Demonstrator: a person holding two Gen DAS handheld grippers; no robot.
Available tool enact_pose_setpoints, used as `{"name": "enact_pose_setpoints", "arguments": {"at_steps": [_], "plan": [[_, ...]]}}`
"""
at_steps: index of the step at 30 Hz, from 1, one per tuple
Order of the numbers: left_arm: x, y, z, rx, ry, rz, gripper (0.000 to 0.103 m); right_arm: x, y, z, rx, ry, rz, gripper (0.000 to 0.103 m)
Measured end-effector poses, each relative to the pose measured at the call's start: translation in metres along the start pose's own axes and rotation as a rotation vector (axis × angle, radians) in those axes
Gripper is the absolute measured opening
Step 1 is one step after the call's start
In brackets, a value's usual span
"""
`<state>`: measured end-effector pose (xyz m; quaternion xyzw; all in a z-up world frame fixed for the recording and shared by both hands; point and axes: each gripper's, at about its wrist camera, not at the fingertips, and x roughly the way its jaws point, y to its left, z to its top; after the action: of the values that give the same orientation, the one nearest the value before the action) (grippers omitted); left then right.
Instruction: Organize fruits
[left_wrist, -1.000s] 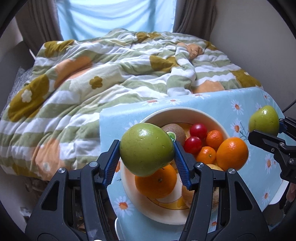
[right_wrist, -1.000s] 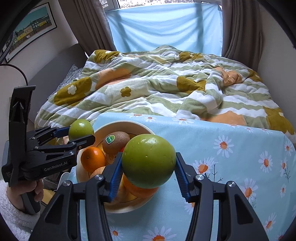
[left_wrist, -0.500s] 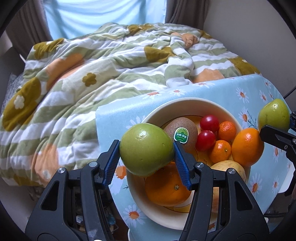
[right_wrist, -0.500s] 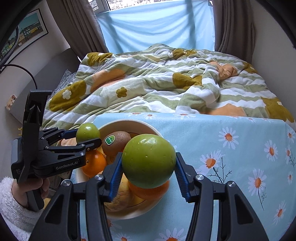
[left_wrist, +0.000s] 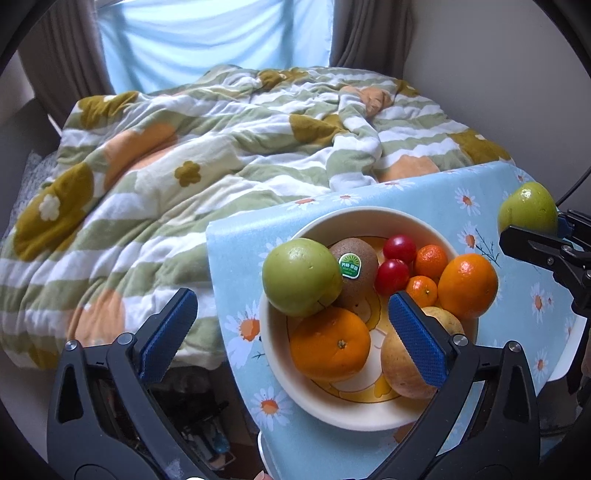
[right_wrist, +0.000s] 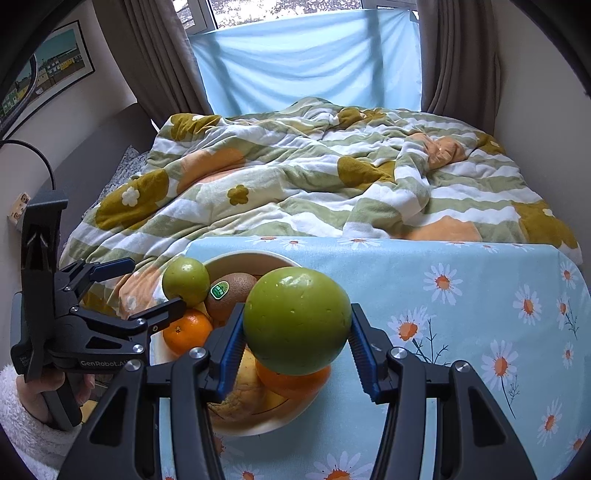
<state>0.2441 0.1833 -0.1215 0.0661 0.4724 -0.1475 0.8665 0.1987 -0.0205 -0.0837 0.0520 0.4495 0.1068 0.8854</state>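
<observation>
Two grippers work over one cream bowl, which sits on a daisy-print cloth just ahead of both tools. Ahead of the left gripper, whose jaws stand wide apart and hold nothing, a green apple rests at the bowl's near-left rim, touching a stickered kiwi and an orange below it. Between the right gripper's blue pads, a second green apple sits clamped above the bowl's right edge.

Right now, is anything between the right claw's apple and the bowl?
Nothing separate; the held apple hangs at the bowl, but an orange lies behind it, and the open left claw sits at the left rim.
</observation>
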Motion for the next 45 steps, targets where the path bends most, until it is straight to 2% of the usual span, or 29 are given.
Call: {"name": "enact_pose_setpoints", "arguments": {"at_steps": [6, 13, 17, 24, 36, 38, 40, 42, 45], "plan": [[-0.023, 0.003, -0.021, -0.068, 0.005, 0.042, 0.103, 0.003, 0.015, 0.011, -0.092, 0.008, 0.061, 0.049], [-0.039, 0.006, -0.043, -0.118, 0.025, 0.078, 0.103, 0.028, 0.032, 0.015, -0.164, 0.054, 0.116, 0.049], [-0.044, 0.01, -0.052, -0.168, 0.027, 0.067, 0.103, 0.046, 0.041, 0.014, -0.203, 0.079, 0.136, 0.049], [-0.043, 0.011, -0.065, -0.18, 0.047, 0.077, 0.103, 0.068, 0.053, 0.009, -0.215, 0.111, 0.142, 0.049], [-0.032, 0.013, -0.076, -0.159, 0.069, 0.038, 0.103, 0.085, 0.061, 0.001, -0.227, 0.16, 0.114, 0.049], [-0.03, 0.014, -0.078, -0.155, 0.074, 0.03, 0.103, 0.081, 0.06, 0.001, -0.222, 0.141, 0.107, 0.057], [-0.028, 0.013, -0.08, -0.142, 0.085, 0.033, 0.103, 0.077, 0.059, 0.002, -0.207, 0.125, 0.116, 0.089], [-0.027, 0.012, -0.081, -0.137, 0.091, 0.035, 0.103, 0.072, 0.057, 0.003, -0.191, 0.101, 0.117, 0.094], [-0.026, 0.01, -0.083, -0.138, 0.096, 0.033, 0.103, 0.068, 0.055, 0.003, -0.186, 0.091, 0.103, 0.094]]}}
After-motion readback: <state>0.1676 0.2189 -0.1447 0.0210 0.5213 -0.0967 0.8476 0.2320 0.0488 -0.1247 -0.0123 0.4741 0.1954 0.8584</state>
